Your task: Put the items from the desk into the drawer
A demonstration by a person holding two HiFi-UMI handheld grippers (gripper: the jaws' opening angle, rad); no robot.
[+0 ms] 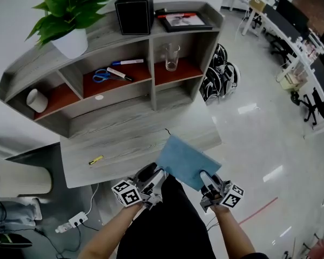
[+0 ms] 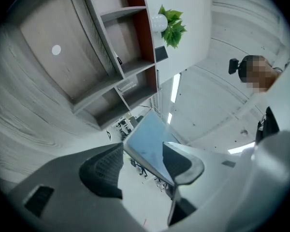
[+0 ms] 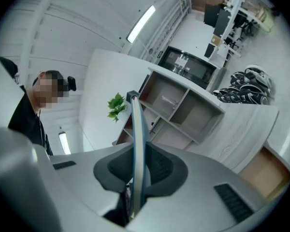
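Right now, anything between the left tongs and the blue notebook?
Nothing visible. The blue notebook sits edge-in between the fingers of the left tongs, which are open and not clamping it. The right tongs are shut on its other side.

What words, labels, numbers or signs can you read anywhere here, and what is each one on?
No text can be read in any view.
Framed picture on the shelf top: some print, too small to read.
Marker cubes on the tongs: black-and-white square patterns only, no letters.
Blue notebook: plain cover, nothing printed shows.
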